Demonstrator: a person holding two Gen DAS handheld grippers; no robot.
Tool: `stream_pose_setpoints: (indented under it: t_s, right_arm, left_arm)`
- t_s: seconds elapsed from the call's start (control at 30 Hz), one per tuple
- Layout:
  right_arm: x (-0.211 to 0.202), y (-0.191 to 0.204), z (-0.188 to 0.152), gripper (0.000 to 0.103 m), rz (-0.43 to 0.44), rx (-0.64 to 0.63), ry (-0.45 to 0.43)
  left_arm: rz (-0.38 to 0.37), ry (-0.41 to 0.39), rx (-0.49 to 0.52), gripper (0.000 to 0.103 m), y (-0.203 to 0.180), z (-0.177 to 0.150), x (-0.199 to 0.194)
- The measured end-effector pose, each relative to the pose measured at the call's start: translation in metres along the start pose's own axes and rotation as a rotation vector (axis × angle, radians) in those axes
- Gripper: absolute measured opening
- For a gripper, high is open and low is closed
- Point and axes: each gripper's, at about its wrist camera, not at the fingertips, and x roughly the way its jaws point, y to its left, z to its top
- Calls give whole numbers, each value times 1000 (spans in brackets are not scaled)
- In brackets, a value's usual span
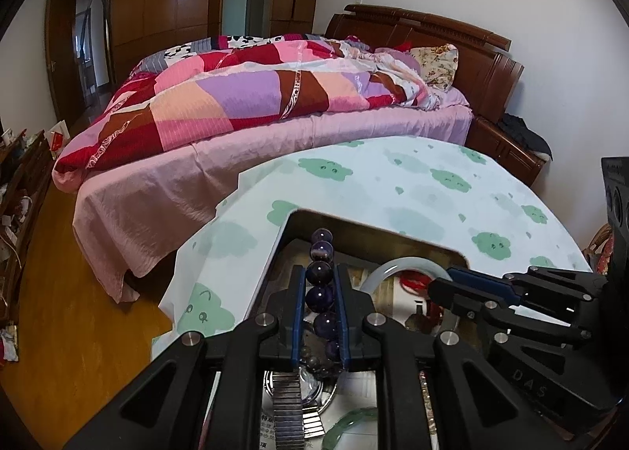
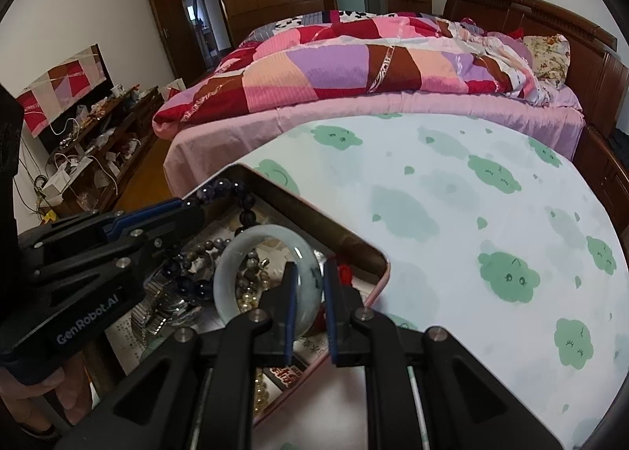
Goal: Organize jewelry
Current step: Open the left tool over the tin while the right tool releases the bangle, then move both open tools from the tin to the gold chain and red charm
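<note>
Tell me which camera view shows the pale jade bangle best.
The right wrist view: the pale jade bangle appears there as a nearly complete ring, clamped between the pads of the right hand-held gripper. The left wrist view shows only an arc of it, the rest hidden behind that gripper.

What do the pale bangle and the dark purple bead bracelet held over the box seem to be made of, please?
The pale bangle looks like polished jade or glass: translucent, milky green-white, with a smooth sheen. The dark purple bead bracelet looks like polished stone, perhaps amethyst, or glass: glossy round beads with bright highlights.
</note>
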Motion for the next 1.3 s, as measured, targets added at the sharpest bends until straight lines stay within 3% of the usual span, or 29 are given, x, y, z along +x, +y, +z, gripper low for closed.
stream_pose_setpoints:
  t_s: [0.73, 0.77, 0.83, 0.9, 1.13, 1.2, 1.3]
  right_arm:
    - [4, -5, -1, 18, -3, 6, -4]
    - [3, -5, 0, 19, 1, 8, -11]
    - [1, -5, 1, 23, 0, 6, -17]
    - [0, -4, 1, 29, -12, 1, -24]
    - [0, -5, 1, 34, -15, 6, -21]
    - [0, -5, 1, 44, -15, 4, -26]
    - [-2, -5, 2, 49, -20, 2, -37]
  left_arm:
    - [25, 6, -1, 15, 3, -1, -1]
    - [19, 1, -1, 18, 3, -1, -3]
    - [10, -5, 1, 35, 2, -1, -5]
    - [25, -30, 0, 60, 1, -1, -10]
    - [33, -41, 1, 61, -1, 2, -13]
    - [46, -33, 0, 61, -1, 2, -11]
    - [53, -29, -7, 62, 1, 2, -11]
